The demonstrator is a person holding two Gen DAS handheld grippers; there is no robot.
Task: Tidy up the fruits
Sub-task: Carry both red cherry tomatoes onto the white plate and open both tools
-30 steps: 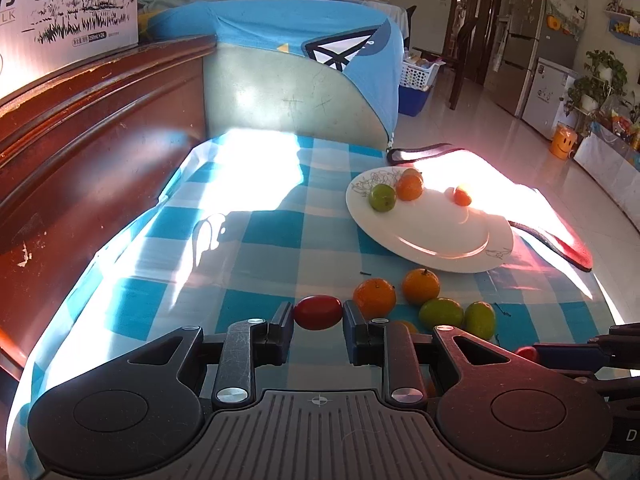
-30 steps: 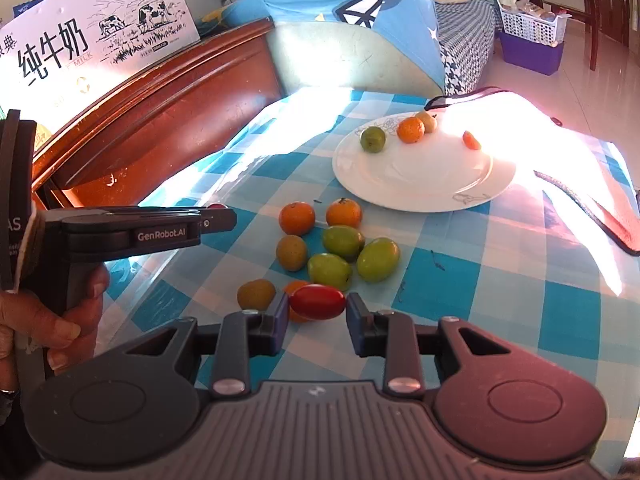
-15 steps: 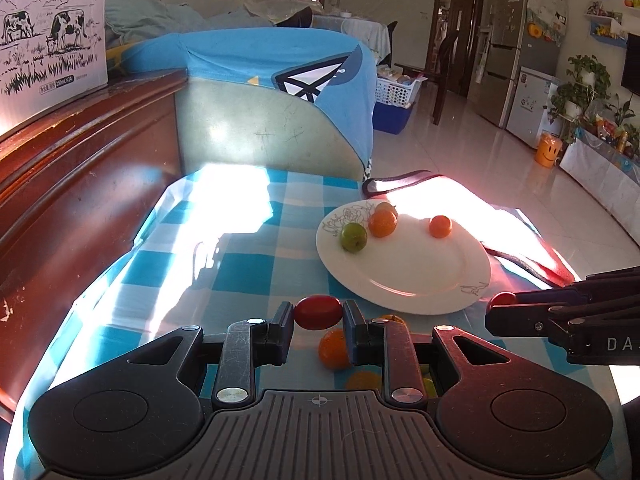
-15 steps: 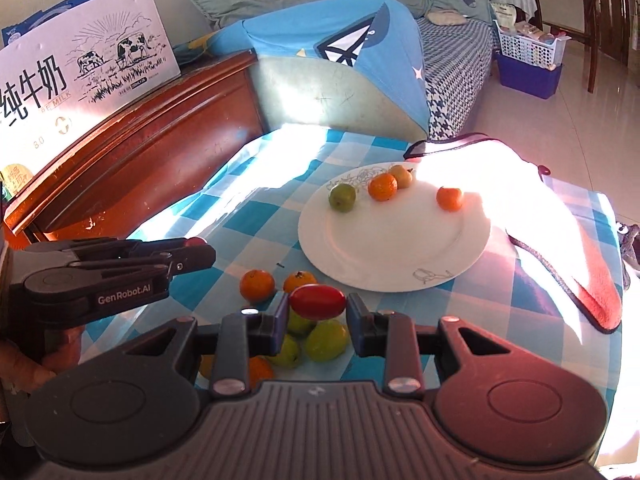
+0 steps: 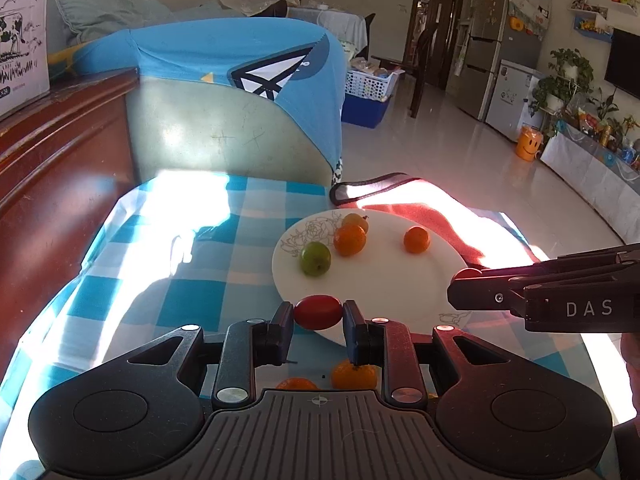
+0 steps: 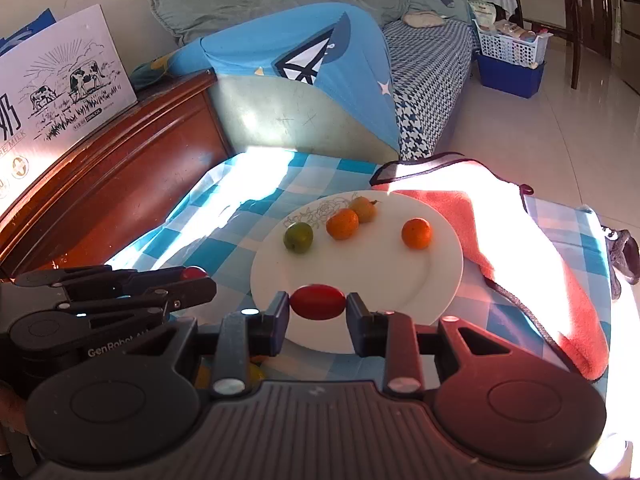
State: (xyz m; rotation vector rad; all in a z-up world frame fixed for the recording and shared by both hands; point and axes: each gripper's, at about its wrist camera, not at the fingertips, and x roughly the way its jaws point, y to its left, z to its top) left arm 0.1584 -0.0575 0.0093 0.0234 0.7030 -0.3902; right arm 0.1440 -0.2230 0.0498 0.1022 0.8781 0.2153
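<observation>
Tomatoes fill both tools: my left tool (image 5: pixel 318 316) clamps a red tomato (image 5: pixel 318 312) crosswise over the white plate's (image 5: pixel 384 280) near rim, my right tool (image 6: pixel 318 305) grips another (image 6: pixel 318 301) likewise; plate lies straight ahead, equally near both.

A sunlit living room with a glossy pale tiled floor (image 5: pixel 460 152). A dark wooden headboard (image 5: pixel 60 168) stands left of the worktop (image 5: pixel 192 304), which wears a blue-checked cloth. Beyond, a blue cover (image 5: pixel 224 52) drapes a sofa; a fridge (image 5: pixel 500 52) and potted plants (image 5: pixel 560 80) line the right wall.
</observation>
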